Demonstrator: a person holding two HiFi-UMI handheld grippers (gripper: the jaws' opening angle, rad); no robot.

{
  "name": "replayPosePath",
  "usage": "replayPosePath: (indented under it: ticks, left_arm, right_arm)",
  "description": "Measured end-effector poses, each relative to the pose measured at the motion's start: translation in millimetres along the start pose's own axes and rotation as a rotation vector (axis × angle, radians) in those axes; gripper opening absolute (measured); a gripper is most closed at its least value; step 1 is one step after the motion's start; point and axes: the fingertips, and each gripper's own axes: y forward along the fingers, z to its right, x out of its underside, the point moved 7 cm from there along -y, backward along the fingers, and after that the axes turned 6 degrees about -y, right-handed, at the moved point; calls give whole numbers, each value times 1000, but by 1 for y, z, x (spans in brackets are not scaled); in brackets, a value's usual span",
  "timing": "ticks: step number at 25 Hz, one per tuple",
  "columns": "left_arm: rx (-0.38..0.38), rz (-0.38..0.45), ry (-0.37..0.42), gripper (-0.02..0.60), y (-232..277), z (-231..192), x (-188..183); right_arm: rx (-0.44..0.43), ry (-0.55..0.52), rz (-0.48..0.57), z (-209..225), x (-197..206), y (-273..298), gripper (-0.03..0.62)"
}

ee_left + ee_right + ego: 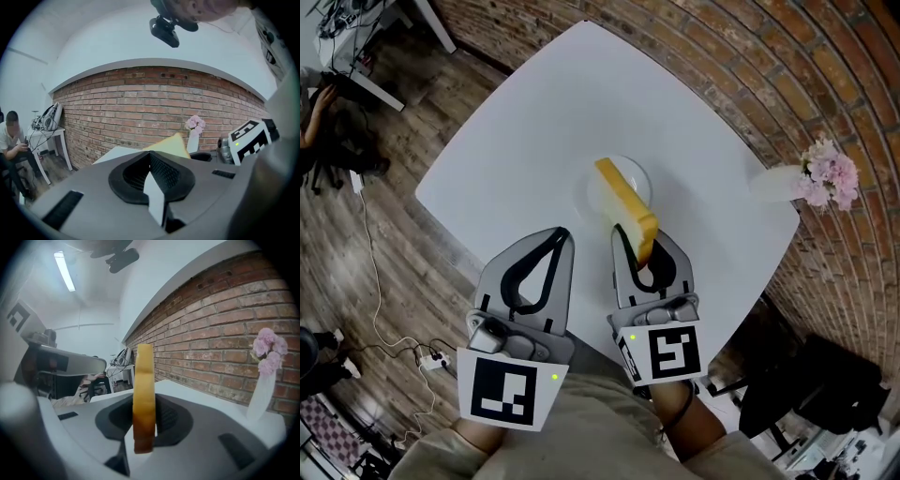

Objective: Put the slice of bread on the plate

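Note:
My right gripper [643,246] is shut on a slice of bread [627,208], held on edge, yellow with a browned crust. The slice hangs over the near rim of a clear glass plate [602,187] in the middle of the white table [534,122]. In the right gripper view the bread [144,399] stands upright between the jaws, edge toward the camera. My left gripper [562,236] is shut with nothing in it, beside the right one near the table's front edge. The left gripper view shows its pads [159,171] pressed together, with a corner of the bread [172,144] beyond them.
A white vase of pink flowers [825,176] stands at the table's right corner. A brick wall [750,56] runs behind the table. A person [11,140] sits at a desk to the left. Cables and a power strip [431,358] lie on the wooden floor.

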Motion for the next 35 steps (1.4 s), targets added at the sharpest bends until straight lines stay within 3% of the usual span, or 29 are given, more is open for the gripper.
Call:
replayPosePath:
  ticks: [16,35]
  left_arm:
    - [-41,-19,-18,9,13,-10,4]
    - [-63,-41,-13,9,15,-14,11]
  right_arm:
    - [-62,22,-85,-2,36,40,88]
    - [-147,186,-157,0,64,66,87]
